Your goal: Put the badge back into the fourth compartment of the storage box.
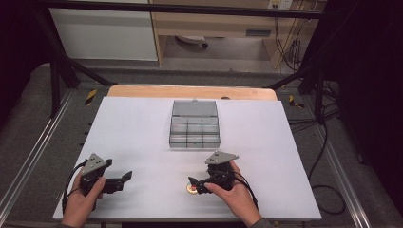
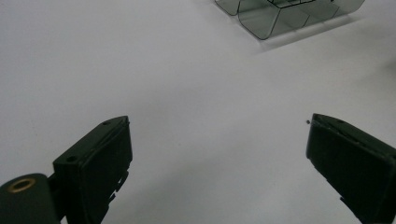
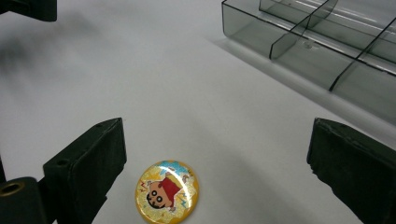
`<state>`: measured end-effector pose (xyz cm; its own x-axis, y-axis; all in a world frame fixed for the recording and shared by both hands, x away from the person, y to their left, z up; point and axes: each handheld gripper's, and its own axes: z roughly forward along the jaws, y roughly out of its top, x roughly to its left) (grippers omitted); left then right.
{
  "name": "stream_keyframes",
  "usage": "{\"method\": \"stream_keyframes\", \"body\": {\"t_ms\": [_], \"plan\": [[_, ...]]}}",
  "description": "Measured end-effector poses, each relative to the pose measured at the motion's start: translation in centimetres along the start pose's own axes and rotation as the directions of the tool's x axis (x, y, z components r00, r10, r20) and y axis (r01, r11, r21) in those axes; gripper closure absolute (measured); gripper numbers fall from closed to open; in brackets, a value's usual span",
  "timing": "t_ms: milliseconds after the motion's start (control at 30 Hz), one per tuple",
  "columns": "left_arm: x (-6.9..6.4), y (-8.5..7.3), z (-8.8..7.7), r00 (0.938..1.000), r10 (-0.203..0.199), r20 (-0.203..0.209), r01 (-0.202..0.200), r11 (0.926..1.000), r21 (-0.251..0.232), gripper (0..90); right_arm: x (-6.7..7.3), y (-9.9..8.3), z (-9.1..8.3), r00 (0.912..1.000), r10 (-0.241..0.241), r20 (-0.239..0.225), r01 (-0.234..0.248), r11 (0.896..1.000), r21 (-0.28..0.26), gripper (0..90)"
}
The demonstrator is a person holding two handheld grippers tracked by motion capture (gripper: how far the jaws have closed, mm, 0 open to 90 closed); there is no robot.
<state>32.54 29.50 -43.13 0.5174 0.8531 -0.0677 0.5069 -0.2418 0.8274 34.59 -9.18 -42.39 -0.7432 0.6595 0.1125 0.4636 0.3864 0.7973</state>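
Right gripper view resolves badge [image 3: 167, 192] print, a cartoon figure; high view gives a gold dot [image 1: 191, 189]. Right gripper [image 1: 198, 183]: jaws wide, straddling badge, no contact. Left gripper [image 1: 122, 179]: wide, empty. Box [image 1: 195, 128] mid-table.

A lab: black frame [image 1: 57, 71], loose cables [image 1: 328, 142], white-topped table [image 1: 133, 137].

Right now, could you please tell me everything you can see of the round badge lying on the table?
The badge is a small, round, domed disc with a glossy yellow-gold face showing a cartoon child in a red shirt among blue zigzags. It looks like coated metal or plastic. It lies flat, face up, on the white table, touching nothing else. It sits near the front edge, between the open jaws of the right gripper, nearer one jaw, and well short of the clear box.
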Motion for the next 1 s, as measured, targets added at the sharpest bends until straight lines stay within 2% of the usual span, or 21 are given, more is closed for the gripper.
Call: {"method": "stream_keyframes", "body": {"t_ms": [333,500,667,1000], "plan": [[0.0,0.0,0.0,1.0000,0.000,0.000,0.000,1.0000,0.000,7.1,0.9,-0.7,0.8,0.9996,-0.028,-0.011,0.028,0.998,0.055,7.1],[0.0,0.0,0.0,1.0000,0.001,-0.001,-0.001,1.0000,0.001,7.1,1.3,-0.9,1.1,0.9982,-0.052,-0.030,0.055,0.995,0.082,13.8],[0.0,0.0,0.0,1.0000,0.001,0.000,-0.001,1.0000,0.001,7.1,1.7,-1.3,1.5,0.9960,-0.085,-0.027,0.087,0.988,0.128,23.3],[0.0,0.0,0.0,1.0000,0.003,0.002,-0.003,1.0000,0.002,7.1,1.7,-1.7,1.9,0.9935,-0.109,-0.032,0.113,0.980,0.162,30.3]]}}
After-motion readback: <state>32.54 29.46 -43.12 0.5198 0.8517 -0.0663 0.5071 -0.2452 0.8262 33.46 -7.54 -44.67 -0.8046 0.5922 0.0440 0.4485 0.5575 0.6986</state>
